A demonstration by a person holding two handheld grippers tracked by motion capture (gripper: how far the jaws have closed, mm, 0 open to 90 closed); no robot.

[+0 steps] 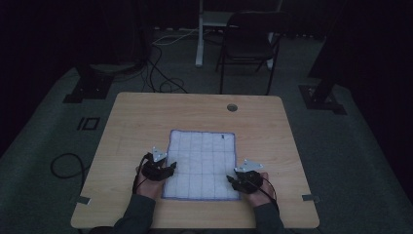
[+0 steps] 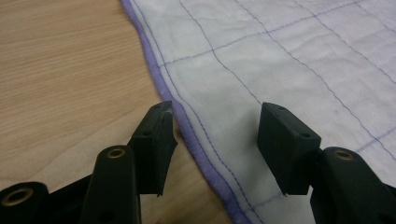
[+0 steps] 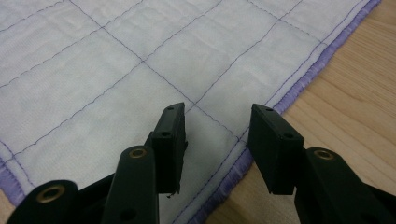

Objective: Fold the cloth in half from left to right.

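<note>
1. A white quilted cloth (image 1: 202,165) with a purple hem lies flat on the wooden table (image 1: 136,117), nearer the table's front edge than its back edge and roughly midway between the left and right edges.
2. The left gripper (image 1: 168,168) sits at the cloth's left hem, toward the front-left corner of the cloth. In the left gripper view its jaws stand wide apart and straddle the purple hem (image 2: 184,121), one pad over bare wood and one over the fabric; nothing is pinched.
3. The right gripper (image 1: 233,179) sits at the cloth's right hem near its front-right corner. In the right gripper view its jaws are also parted and gripping nothing, with the hem (image 3: 299,81) passing under the gap.
4. The cloth looks thin, soft and light, so it should drape and fold easily but sag if lifted by one point.
5. The stitched hem looks like the firmest place to grip; the two front corners seem best, pinched with one jaw slid under the edge.
6. The smooth wood could let the cloth slide rather than lift.
</note>
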